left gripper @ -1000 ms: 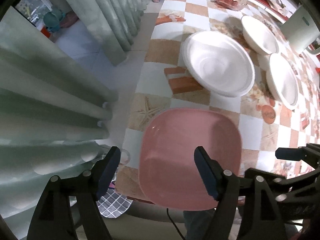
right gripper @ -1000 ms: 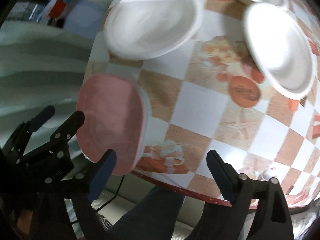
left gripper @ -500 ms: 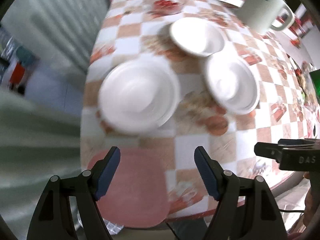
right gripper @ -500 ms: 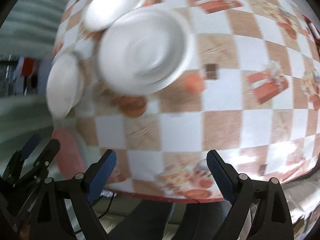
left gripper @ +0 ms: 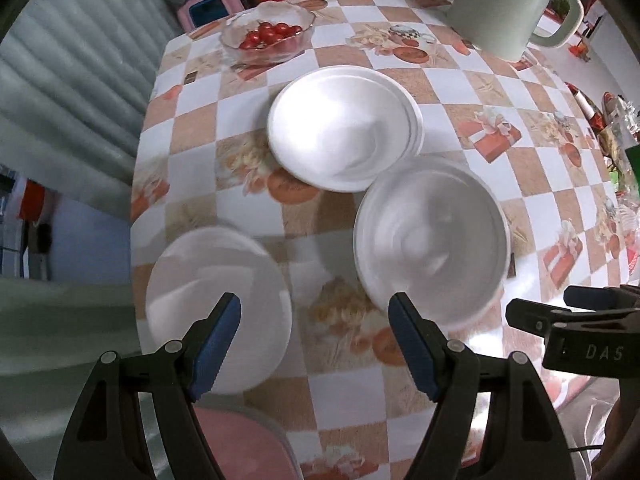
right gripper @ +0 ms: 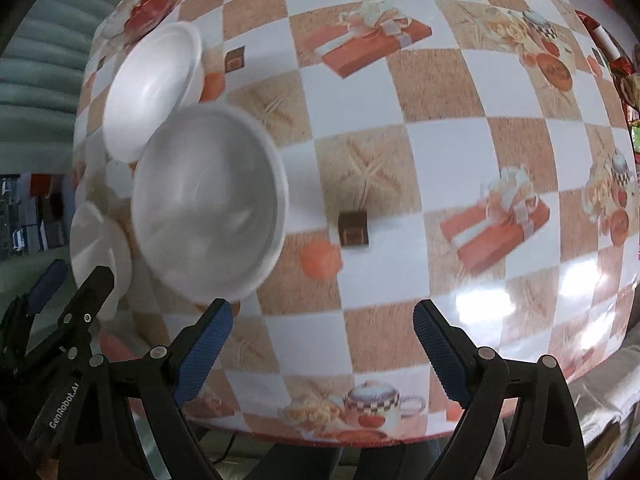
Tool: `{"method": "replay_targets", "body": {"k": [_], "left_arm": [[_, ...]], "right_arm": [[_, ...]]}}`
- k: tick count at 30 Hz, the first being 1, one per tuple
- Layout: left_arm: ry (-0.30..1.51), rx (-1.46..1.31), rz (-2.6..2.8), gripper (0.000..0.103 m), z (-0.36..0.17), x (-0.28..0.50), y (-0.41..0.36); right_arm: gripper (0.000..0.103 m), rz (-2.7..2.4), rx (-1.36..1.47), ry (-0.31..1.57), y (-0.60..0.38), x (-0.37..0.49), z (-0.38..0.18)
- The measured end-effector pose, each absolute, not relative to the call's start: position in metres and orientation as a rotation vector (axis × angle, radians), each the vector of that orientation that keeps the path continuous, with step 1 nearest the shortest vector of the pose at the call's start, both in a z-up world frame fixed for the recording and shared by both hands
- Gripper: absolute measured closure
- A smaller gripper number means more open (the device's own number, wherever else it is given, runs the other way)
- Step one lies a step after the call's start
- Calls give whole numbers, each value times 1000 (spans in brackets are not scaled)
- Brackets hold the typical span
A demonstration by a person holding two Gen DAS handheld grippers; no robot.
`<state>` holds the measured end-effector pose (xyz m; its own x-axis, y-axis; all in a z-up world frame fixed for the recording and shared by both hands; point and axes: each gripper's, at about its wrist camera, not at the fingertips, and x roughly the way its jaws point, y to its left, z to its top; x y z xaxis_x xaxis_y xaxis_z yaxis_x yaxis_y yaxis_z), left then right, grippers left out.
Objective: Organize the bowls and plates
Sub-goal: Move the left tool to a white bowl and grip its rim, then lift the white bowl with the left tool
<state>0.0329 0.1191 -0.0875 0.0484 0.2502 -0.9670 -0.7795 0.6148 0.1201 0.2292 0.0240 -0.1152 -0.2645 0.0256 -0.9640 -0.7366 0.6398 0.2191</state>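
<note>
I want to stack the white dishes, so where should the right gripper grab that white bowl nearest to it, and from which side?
Judging by its pose, take the nearest white bowl by its raised rim on the near edge. It sits upright with the rim exposed toward the open right gripper, so come in low from the table's front edge, one finger inside, one outside.

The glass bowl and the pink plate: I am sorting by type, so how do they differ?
The glass bowl is clear, round and deep, and holds small red fruits; the pink plate is opaque, looks shallow with a rounded corner, and its visible part is bare. The glass bowl sits at the far side of the table; the pink plate lies at the near edge, partly cut off. Neither gripper touches either.
</note>
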Motion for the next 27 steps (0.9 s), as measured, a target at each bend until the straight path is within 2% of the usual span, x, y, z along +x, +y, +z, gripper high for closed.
{"method": "replay_targets", "body": {"k": [18,19,20,21,23,24,26,27], "left_arm": [[1420,-513,810,25,-140,82,153],[1424,-519,801,31,-141,83,153],[1436,-527,786,41,-144,85,153],[1446,-531,781,46,-146,86,153],[1474,-544,766,62,-153,90,151],[1477,-555,755,66,-155,91,151],[1480,-566,741,77,-158,92,148],[1481,-562,734,78,-159,94,146]], "right_arm": [[11,820,-633,1681,69,244,-153],[14,823,-638,1675,73,243,-154],[28,825,-644,1669,75,242,-154],[42,828,-651,1667,85,240,-155],[46,839,-654,1685,91,239,-158],[55,846,-651,1692,93,237,-159],[65,878,-635,1699,98,233,-159],[74,889,-635,1700,99,231,-159]]}}
